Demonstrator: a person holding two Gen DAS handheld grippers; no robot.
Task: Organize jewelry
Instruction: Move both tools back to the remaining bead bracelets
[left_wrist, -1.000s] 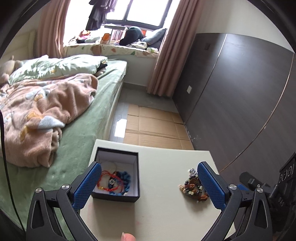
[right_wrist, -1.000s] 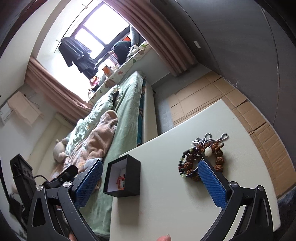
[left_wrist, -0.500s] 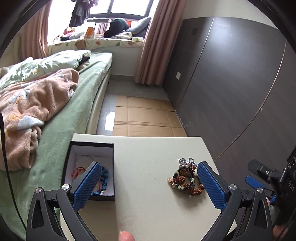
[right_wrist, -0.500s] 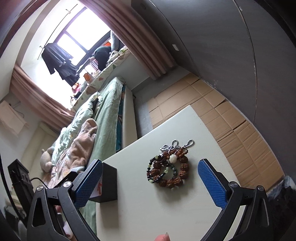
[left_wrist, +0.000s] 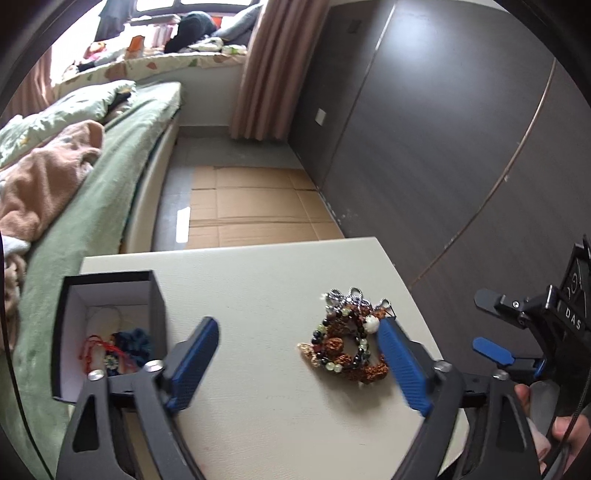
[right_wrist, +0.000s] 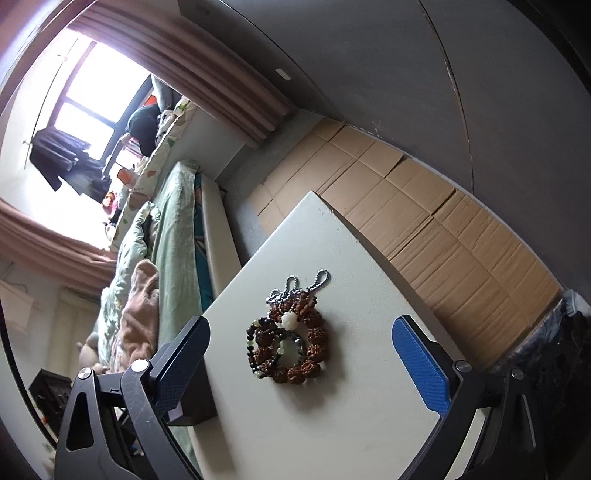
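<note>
Jewelry is the business here: a tangled heap of brown seed-bead bracelets, dark and green beads and a silver ball chain (right_wrist: 290, 332) lies loose on the cream-coloured table (right_wrist: 332, 424), well apart from the open black cardboard box with a white lining (left_wrist: 107, 295) at the table's bed-side edge, where a red cord and something blue already rest.

Both claws have come down and in toward the heap over the last second; it now fills far more of each view than it did. The left claw (left_wrist: 299, 365) has just been closing, its blue pads narrower than before, and the heap sits beside its right-hand pad, partly hidden by it; I cannot tell whether the pad touches. Nothing is pinched yet. The right claw (right_wrist: 301, 367) has just started closing too but remains wide, with the heap between its fingers and clear of both pads.

My guess is that a pickup is about to begin, with the box as the destination. The loose chain loops could trail or snag when lifted.
</note>
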